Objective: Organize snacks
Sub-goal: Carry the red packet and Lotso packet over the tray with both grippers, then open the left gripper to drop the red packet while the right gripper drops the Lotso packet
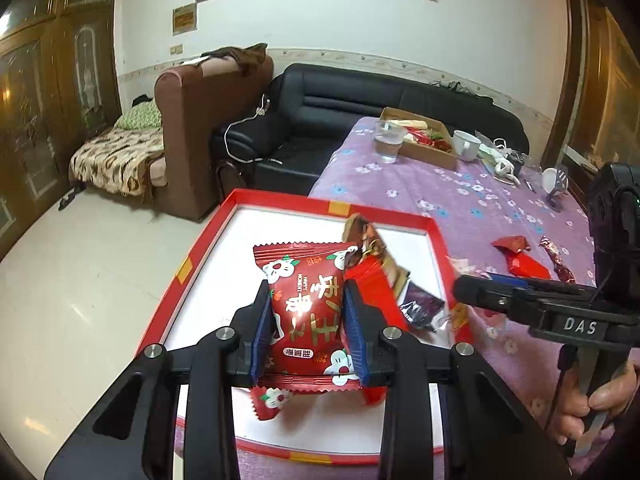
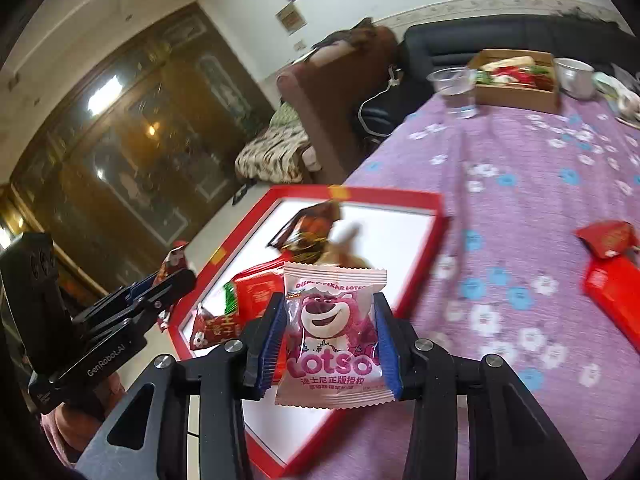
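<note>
My left gripper (image 1: 307, 292) is shut on a red snack packet with white flowers (image 1: 306, 312) and holds it above the red-rimmed white tray (image 1: 240, 248). My right gripper (image 2: 330, 312) is shut on a pink Lotso bear packet (image 2: 332, 340) over the tray's near right edge (image 2: 424, 264). Several packets lie in the tray: a brown one (image 1: 362, 236), a red one (image 1: 376, 288) and a dark one (image 1: 422, 306). Loose red snacks (image 1: 520, 258) lie on the purple flowered tablecloth (image 1: 460, 200) to the right. The right gripper's body also shows in the left wrist view (image 1: 520, 292).
At the table's far end stand a clear plastic cup (image 1: 388, 140), a cardboard box of snacks (image 1: 424, 140) and a white mug (image 1: 466, 144). A black sofa (image 1: 360, 100) and a brown armchair (image 1: 200, 120) stand beyond. The tray overhangs the table's left edge above the tiled floor.
</note>
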A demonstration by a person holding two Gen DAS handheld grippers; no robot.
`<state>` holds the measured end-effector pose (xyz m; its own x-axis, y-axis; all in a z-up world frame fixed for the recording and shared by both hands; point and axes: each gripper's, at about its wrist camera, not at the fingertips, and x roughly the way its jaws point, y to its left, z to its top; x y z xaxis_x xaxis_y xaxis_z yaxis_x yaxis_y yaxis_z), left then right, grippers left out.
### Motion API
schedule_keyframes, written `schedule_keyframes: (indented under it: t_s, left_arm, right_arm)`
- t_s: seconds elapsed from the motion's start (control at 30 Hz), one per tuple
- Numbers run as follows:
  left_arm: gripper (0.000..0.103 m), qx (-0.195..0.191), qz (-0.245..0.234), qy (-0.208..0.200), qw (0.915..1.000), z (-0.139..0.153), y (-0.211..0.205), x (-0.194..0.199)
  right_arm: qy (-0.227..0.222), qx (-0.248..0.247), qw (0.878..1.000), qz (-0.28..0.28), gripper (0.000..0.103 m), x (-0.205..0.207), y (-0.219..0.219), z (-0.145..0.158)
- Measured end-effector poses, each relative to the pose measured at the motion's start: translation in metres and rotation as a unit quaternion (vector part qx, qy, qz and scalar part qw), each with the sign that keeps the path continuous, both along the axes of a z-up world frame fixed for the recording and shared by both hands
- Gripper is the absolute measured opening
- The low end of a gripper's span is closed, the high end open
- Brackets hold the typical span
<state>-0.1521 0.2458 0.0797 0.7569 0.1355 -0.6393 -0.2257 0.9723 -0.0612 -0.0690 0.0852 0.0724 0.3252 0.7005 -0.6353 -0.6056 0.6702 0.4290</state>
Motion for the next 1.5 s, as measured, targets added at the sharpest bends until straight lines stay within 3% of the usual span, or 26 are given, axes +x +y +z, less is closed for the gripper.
schedule_keyframes:
  t_s: [0.6, 0.77, 0.83, 0.97, 1.13, 1.27, 1.5]
  left_arm:
    - [0.032, -0.014, 0.014, 0.042, 0.9989, -0.029, 0.037, 0.023]
    - [0.045, -0.002, 0.023, 0.055, 0.9982, -0.033, 0.039, 0.026]
    - [0.065, 0.004, 0.037, 0.050, 0.9980, -0.029, 0.041, 0.023]
    - [0.072, 0.039, 0.046, 0.017, 0.9980, -0.015, 0.033, 0.012]
    - [0.075, 0.062, 0.024, -0.011, 0.9977, 0.002, 0.009, 0.008]
    - [0.077, 0.079, -0.009, -0.011, 0.9967, 0.006, -0.019, 0.011]
    - [0.077, 0.101, -0.069, 0.009, 0.9925, 0.004, -0.077, 0.017]
  right_arm:
    - [0.000, -0.070, 0.997, 0.019, 0.043, 0.025, 0.088, -0.025]
    - [0.011, -0.077, 0.996, 0.031, 0.045, 0.030, 0.101, -0.033]
    - [0.023, -0.069, 0.997, 0.032, 0.045, 0.032, 0.098, -0.033]
    - [0.033, -0.028, 0.999, 0.025, 0.054, 0.032, 0.078, -0.024]
    - [-0.006, 0.004, 1.000, -0.007, 0.060, 0.027, 0.036, -0.001]
    - [-0.025, 0.011, 0.998, -0.050, 0.063, 0.028, -0.010, 0.007]
    - [-0.008, 0.019, 0.988, -0.151, 0.065, 0.044, -0.124, 0.000]
